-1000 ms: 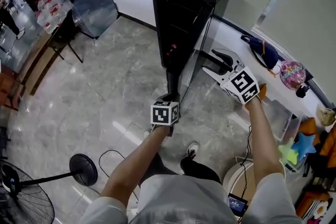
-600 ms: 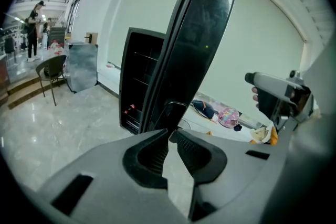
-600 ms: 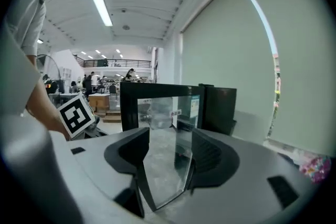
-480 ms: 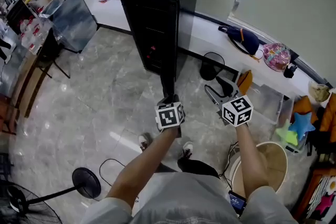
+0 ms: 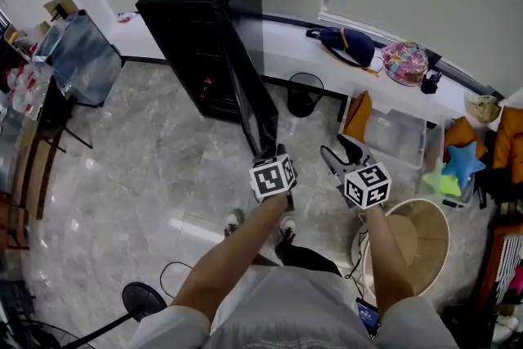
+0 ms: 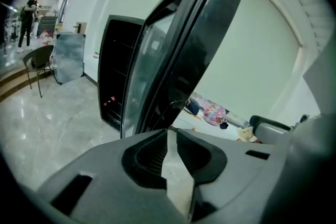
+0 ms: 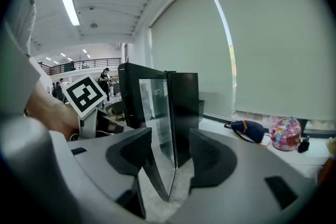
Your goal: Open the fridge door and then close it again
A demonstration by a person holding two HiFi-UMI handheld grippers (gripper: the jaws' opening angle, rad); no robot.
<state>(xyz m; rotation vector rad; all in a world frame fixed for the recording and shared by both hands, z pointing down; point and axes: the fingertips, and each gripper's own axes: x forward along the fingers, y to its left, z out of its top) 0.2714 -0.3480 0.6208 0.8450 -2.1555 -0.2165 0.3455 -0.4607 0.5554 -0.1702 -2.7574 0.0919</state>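
A tall black fridge stands by the wall, and its glass door is swung wide open toward me. My left gripper is shut on the door's free edge; in the left gripper view the door rises straight from the nearly shut left gripper. My right gripper hangs to the right of the door, apart from it. Its jaws are closing with nothing between them. In the right gripper view, the door stands edge-on well beyond the right gripper.
A small black bin sits under the white ledge, which carries a dark bag and a pink backpack. A clear box and a tan round basket are at my right. A fan base is lower left.
The door has swung much wider open with my left gripper on its edge. My right gripper has dropped lower, rolled, and come away from the fridge's side.
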